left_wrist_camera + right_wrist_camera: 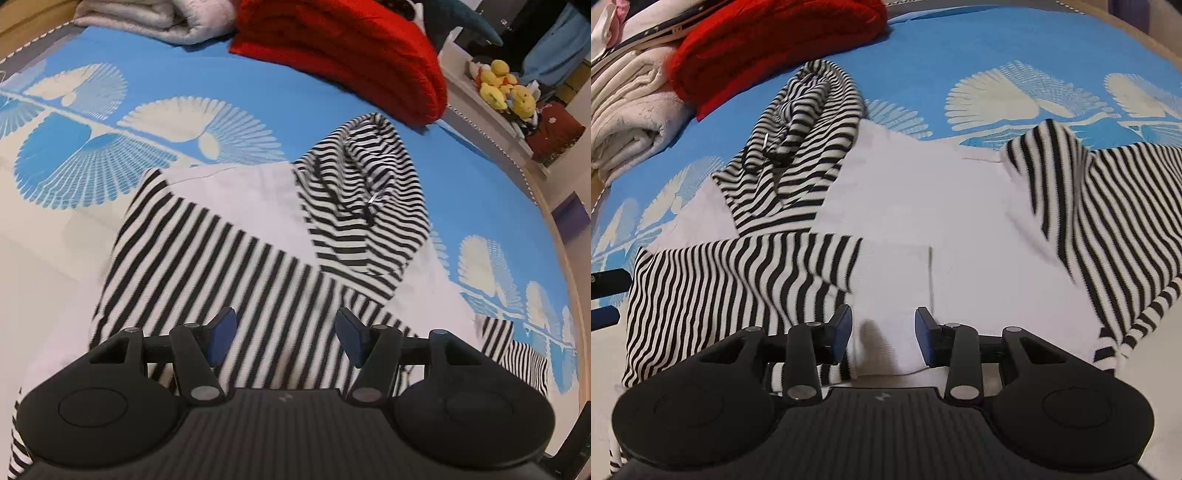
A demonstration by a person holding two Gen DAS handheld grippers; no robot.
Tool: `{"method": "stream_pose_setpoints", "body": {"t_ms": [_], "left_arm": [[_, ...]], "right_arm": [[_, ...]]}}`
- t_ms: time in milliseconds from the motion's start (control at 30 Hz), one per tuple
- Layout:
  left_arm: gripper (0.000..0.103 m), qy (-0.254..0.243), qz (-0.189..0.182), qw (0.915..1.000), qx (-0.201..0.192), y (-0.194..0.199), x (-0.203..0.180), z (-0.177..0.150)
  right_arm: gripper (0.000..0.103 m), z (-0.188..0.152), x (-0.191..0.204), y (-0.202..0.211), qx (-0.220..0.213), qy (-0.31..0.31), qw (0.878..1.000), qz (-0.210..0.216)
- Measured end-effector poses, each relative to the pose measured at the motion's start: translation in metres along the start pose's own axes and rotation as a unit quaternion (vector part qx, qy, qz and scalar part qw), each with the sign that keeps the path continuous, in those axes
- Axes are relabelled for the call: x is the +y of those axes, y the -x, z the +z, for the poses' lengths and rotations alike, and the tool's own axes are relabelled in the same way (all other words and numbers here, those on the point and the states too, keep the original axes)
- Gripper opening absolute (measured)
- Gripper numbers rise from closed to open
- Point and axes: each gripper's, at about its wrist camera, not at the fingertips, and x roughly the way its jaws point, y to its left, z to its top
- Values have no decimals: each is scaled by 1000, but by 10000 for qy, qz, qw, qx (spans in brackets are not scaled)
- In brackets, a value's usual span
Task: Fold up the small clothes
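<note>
From your left wrist camera, your left gripper (286, 338) hangs with its jaws spread above the striped sleeve (207, 266) of the hooded top, gripping nothing. The striped hood (364, 206) lies beyond, near the red blanket (343, 51) on the blue bedsheet (207, 74).

From your right wrist camera, your right gripper (882, 338) is parted over the top's white body (923, 206), pinching nothing; a striped sleeve (738, 280) lies folded across it.
</note>
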Motion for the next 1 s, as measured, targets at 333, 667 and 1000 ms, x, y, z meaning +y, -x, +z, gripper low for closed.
{"method": "stream_pose_setpoints", "body": {"t_ms": [333,667,1000], "left_arm": [[65,-356,-131,9992,-117,1,-34,-4],[65,-725,-30,9973,-143,-2,-41,-9],[66,-1129,-71,9936,-43,-8,-54,-21]], "right_arm": [[39,22,-51,39,-1121,-419,9917,-471],[39,24,-111,44,-1316,-1200,9795,-940],[32,23,-133,51,-1456,-1137,9780,-967]]}}
